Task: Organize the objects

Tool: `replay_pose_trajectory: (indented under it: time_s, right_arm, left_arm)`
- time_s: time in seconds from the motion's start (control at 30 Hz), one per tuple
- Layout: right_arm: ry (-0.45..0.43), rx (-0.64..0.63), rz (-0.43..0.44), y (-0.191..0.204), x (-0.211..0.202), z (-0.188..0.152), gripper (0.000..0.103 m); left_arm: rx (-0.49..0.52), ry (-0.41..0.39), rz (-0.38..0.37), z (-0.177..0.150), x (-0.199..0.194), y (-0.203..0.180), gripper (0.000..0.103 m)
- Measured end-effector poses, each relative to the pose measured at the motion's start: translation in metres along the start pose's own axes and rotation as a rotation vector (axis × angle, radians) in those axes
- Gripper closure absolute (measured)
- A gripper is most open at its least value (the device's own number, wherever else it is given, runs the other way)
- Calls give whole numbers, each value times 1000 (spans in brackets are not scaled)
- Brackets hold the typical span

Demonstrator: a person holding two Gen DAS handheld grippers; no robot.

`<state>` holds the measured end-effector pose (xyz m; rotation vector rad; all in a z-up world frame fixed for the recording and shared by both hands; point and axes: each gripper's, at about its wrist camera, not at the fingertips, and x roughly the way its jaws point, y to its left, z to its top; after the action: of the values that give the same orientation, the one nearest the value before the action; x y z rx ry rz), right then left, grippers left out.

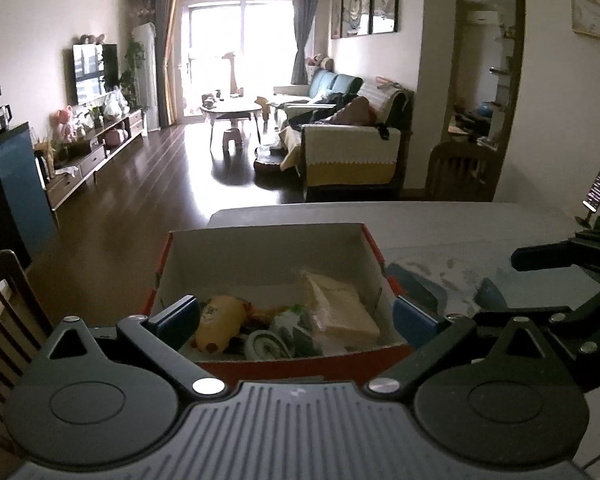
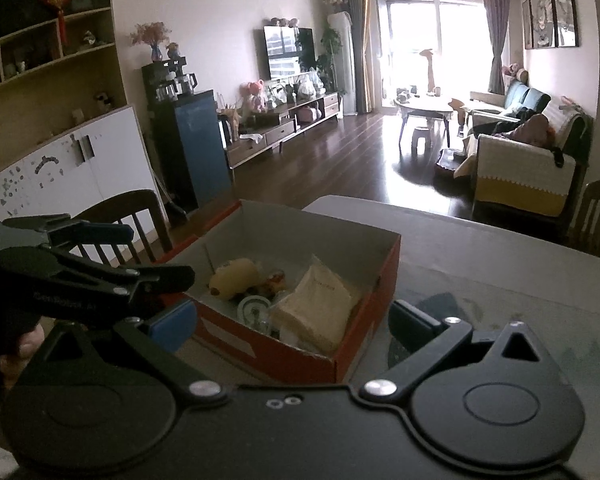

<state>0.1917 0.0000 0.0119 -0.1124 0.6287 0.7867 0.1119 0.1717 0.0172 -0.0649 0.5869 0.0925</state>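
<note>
A long living room with dark wood floor, a television and a sofa stretches behind the grey worktop (image 1: 460, 228) where you stand. On it, near the edge, sits an open red cardboard shoebox with a pale inside (image 2: 364, 280), and the things to organise already lie in it: a yellow plush toy (image 1: 220, 320), a flat beige paper packet (image 1: 340, 304) leaning toward the right wall, and a small round white-and-green item (image 1: 266, 344) between them.

Your left tongs (image 1: 296, 316) hang just over the box's near rim, spread wide and holding nothing. Your right tongs (image 2: 292, 320) are also apart and empty, beside the box's near corner.

The box looks light, so a finger catching its rim could drag it toward the worktop edge. The two tools are close together, too; crossing paths could knock them into each other.
</note>
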Motion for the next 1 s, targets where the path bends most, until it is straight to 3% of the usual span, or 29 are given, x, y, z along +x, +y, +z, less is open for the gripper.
replay_pose_trajectory:
  time_s: [0.5,1.0]
  right_arm:
    - [16,36,6,7,-8,-14,1]
    - [41,39,-5,9,1,-15,1]
  left_arm:
    - [-61,47,1,-21,-9,-3,0]
    - [-59,63,-27,-27,-8,-6,0]
